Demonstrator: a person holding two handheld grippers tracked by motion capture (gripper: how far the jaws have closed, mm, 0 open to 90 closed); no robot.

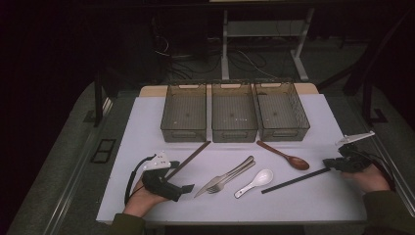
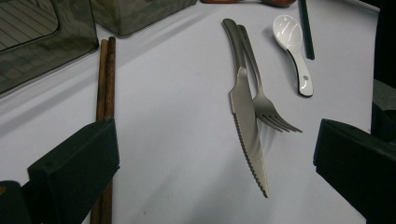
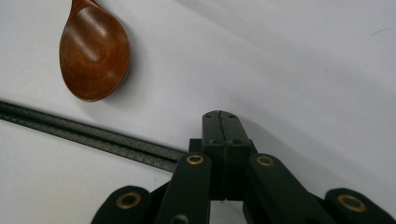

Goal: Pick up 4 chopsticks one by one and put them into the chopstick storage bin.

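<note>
White table covering (image 1: 313,196) was laid with loose cutlery before three bins (image 1: 234,117), evidently for sorting. Left gripper (image 1: 188,188) was held apart beside brown chopsticks (image 1: 190,159); right gripper (image 3: 221,122) was pressed together by black chopsticks (image 3: 93,137).

I see three bins (image 1: 234,117) in a row at upper centre; below them lie knife (image 1: 222,177), fork (image 1: 234,175) (touching) and two spoons (image 1: 253,183) further right.

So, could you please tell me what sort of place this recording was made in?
Probably a lab or workshop set up for a cutlery-sorting test: a white table with three mesh bins, loose cutlery laid out, and cables by desk legs behind.
</note>
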